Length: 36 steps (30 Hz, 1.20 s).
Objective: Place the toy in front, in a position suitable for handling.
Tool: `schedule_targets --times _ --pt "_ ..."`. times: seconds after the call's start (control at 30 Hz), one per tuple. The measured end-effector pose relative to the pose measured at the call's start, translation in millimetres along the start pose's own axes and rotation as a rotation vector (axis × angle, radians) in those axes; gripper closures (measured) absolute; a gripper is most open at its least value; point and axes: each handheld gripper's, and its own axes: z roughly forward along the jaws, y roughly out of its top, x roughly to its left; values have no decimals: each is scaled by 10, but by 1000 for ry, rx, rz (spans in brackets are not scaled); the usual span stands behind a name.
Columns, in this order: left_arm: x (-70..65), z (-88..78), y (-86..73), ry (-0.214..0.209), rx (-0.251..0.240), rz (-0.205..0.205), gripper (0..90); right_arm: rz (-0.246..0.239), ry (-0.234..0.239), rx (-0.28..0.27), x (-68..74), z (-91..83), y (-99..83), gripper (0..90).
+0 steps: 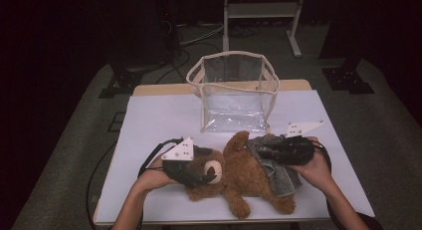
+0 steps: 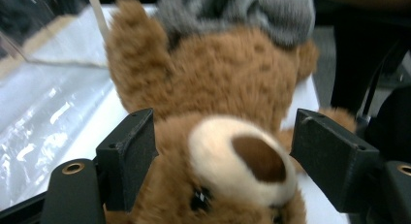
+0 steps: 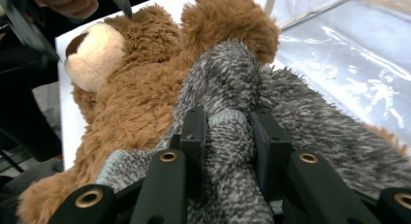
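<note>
Teddy bear [image 1: 239, 175] on its back at table [image 1: 149, 120] front edge, long axis left-right, head toward L gripper [image 2: 220, 151]: jaws wide, astride head, not pressing. R gripper [image 3: 225, 136] pinching grey knit garment [image 3: 291, 117] over legs; clear bag [image 1: 234, 90] just behind.

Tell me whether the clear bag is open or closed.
Open. The clear bag stands upright behind the teddy bear, its top rim spread wide, with nothing visible inside.

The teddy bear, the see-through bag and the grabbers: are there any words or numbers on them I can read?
None: no words, labels or numbers can be read.
The teddy bear, its grey knitted garment and the clear bag show no tag or print.
The grey plates on the grippers carry small dark dots, not letters.
</note>
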Motion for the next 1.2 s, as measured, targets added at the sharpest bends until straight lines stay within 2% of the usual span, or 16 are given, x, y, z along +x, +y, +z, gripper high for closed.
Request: schedule_targets --times 0.13,0.2,0.23,0.37,0.4,0.5,0.53,0.57,0.6,0.7,0.73,0.83,0.97,1.07,1.1,1.2 --pt "24 4 -27 24 42 -5 285 -21 31 17 52 -10 18 694" --pt "42 78 -101 -49 53 -58 286 -45 54 9 95 -23 24 695" --pt "37 104 -112 -65 61 -68 286 -53 53 1 109 -40 37 695" --pt "16 140 -98 -80 66 -57 302 -51 48 -39 94 -87 117 695" --pt "12 140 -91 -77 72 -50 302 -44 18 -54 66 -63 157 694" --pt "13 119 -80 -63 65 -49 297 -37 7 -26 50 19 155 691" --pt "36 54 -45 -25 56 -50 297 -47 -8 5 64 99 118 687" --pt "36 54 -45 -25 56 -50 314 -47 -8 5 64 99 118 687" --pt "59 -13 -19 22 34 -68 344 -39 -11 2 63 97 87 687" --pt "84 -23 -35 35 46 -84 365 -31 6 -12 55 61 51 685" --pt "89 7 -78 14 49 -102 364 -28 11 -15 48 53 44 685" --pt "83 37 -97 10 61 -99 360 -24 12 -20 24 21 39 684" --pt "77 60 -112 12 73 -99 346 -16 -37 -21 -44 -54 0 682" --pt "64 84 -117 17 80 -95 340 23 -69 -24 -176 -139 -78 682" --pt "53 94 -108 26 87 -85 338 43 -103 -23 -248 -193 -124 682" --pt "48 104 -104 32 97 -78 337 51 -134 -22 -292 -240 -146 682"
